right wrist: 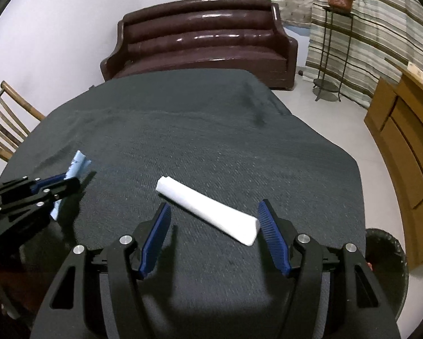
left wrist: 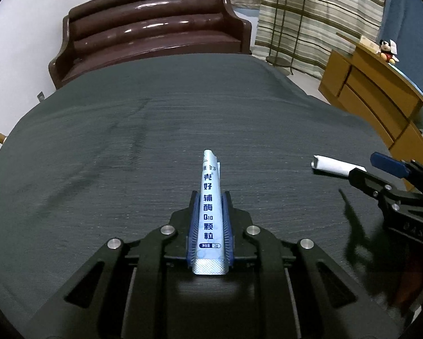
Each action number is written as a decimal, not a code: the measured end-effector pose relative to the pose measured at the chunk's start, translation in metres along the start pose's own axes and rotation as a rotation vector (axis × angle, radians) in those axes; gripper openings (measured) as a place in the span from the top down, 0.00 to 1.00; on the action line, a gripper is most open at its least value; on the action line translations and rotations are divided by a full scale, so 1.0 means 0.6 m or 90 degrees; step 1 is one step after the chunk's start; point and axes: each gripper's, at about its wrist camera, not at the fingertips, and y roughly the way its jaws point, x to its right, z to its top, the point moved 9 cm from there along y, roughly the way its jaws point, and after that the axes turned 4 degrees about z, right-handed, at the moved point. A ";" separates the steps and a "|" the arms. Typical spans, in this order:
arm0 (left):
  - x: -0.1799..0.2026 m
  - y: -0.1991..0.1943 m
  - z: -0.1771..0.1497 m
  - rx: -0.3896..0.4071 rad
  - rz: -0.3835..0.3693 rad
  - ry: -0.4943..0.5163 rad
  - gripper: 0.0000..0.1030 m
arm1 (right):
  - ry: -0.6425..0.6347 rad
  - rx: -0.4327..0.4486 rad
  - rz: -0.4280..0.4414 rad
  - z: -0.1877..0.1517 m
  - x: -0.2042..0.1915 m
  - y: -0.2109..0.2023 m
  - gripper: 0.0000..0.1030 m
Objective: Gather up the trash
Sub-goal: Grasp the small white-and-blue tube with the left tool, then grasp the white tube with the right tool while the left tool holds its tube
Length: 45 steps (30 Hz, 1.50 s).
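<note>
My left gripper [left wrist: 210, 195] is shut on a light blue sachet [left wrist: 210, 212] with dark Chinese print, held above the dark grey tablecloth [left wrist: 126, 141]. The sachet sticks out past the fingertips. It also shows in the right wrist view [right wrist: 75, 166], held in the left gripper [right wrist: 66, 179]. My right gripper [right wrist: 215, 208] is open, its blue pads on either side of a white rolled paper [right wrist: 208, 209] that lies on the cloth. The roll's near end sits close to the right pad. In the left wrist view the roll [left wrist: 336, 166] lies by the right gripper [left wrist: 372, 166].
A brown leather sofa [right wrist: 205, 42] stands beyond the table's far edge. A wooden cabinet [right wrist: 403, 152] is on the right, with a dark round bin [right wrist: 386, 251] on the floor beside the table. A wooden chair [right wrist: 5, 121] is at the left. A plant stand [right wrist: 336, 42] stands by the curtain.
</note>
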 end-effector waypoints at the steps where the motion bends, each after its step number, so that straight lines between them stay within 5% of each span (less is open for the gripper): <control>1: -0.003 0.001 0.000 0.000 0.001 -0.002 0.85 | -0.004 -0.005 0.000 0.001 -0.001 0.004 0.39; 12: -0.013 0.011 -0.004 -0.006 -0.002 -0.017 0.85 | -0.014 -0.053 0.034 -0.020 -0.032 0.012 0.39; 19: -0.020 0.012 -0.012 -0.011 -0.006 -0.019 0.85 | -0.011 -0.049 0.030 -0.027 -0.040 0.007 0.59; 32: -0.023 0.015 -0.007 -0.002 0.015 -0.015 0.85 | -0.002 -0.039 0.001 -0.005 -0.034 0.027 0.60; 45: -0.017 0.014 -0.009 -0.001 0.017 -0.011 0.85 | -0.014 -0.036 -0.001 -0.009 -0.035 0.020 0.80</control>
